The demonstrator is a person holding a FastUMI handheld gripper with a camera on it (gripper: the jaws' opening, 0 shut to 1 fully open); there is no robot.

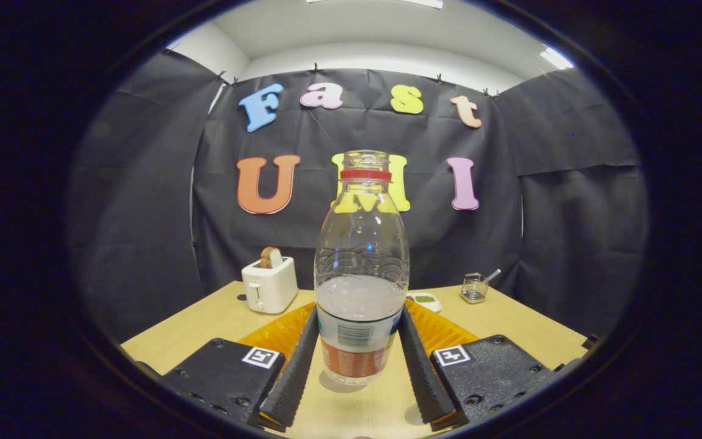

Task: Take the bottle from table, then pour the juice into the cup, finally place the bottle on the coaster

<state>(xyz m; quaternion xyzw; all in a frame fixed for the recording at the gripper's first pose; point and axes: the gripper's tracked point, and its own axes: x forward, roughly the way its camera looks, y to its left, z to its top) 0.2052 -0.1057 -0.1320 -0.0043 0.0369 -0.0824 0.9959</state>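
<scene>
A clear plastic bottle stands upright on the wooden table. It has a red neck ring, no cap, and pale liquid up to about half its height. It sits between the two fingers of my gripper, with its base on the tabletop and a small shadow under it. Both fingers lie against the bottle's lower sides at the label, so the gripper is shut on it.
A white toaster with a slice of bread in it stands at the back left of the table. Behind the bottle to the right lie a small white dish and a wire-mesh holder. Black cloth walls close in the table.
</scene>
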